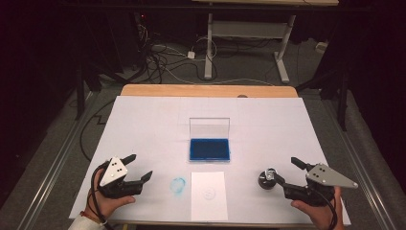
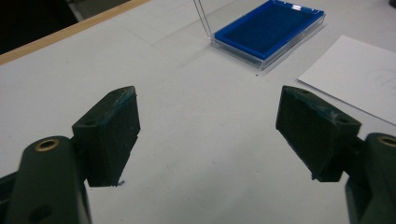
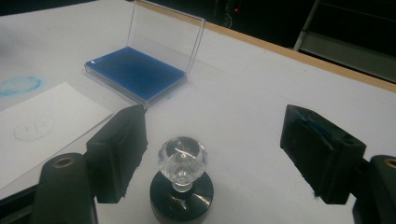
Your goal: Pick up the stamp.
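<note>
An ink pad [image 1: 208,149] with a blue cushion sits mid-table in a clear case, its lid [image 1: 209,128] standing upright. A round stamp [image 1: 266,179] with a black base and a faceted crystal knob stands at the front right. My right gripper [image 1: 285,170] is open around it. In the right gripper view the stamp [image 3: 182,186] stands between the jaws, nearer the left one, and the pads are off it. At the front left my left gripper [image 1: 139,166] is open over bare table, with nothing between its fingers [image 2: 112,135].
A white sheet of paper [image 1: 208,195] with a faint round imprint lies at the front centre. A blue ink smudge [image 1: 178,186] marks the white table cover to its left. The wooden table edge [image 1: 206,90] runs along the back, and beyond it the floor holds cables and a desk frame.
</note>
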{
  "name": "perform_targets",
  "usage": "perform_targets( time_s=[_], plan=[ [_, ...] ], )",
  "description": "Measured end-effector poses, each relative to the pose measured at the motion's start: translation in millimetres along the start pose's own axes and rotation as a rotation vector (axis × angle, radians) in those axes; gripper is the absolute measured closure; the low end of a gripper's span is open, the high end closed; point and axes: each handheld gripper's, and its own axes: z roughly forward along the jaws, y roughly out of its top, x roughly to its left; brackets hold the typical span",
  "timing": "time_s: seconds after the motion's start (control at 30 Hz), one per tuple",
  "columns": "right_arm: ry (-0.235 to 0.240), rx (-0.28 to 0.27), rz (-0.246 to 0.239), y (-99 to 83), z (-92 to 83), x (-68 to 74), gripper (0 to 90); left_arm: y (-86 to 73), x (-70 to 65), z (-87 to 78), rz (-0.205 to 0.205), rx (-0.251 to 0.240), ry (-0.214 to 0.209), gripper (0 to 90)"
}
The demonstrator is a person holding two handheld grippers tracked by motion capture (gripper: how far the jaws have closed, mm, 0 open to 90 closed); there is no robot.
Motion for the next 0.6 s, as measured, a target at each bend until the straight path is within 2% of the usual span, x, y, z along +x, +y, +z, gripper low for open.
perform_targets(
  time_s=[0.47, 0.6],
  plan=[
    [0.026, 0.066, -0.022, -0.9, 6.8, 1.9, 23.5, -3.7, 1.2, 7.1, -0.005, 0.046, -0.009, 21.2],
    [0.037, 0.103, -0.029, 2.6, 8.1, 1.6, 22.3, -3.1, -0.8, 7.6, 0.010, 0.053, -0.013, 21.2]
  ],
)
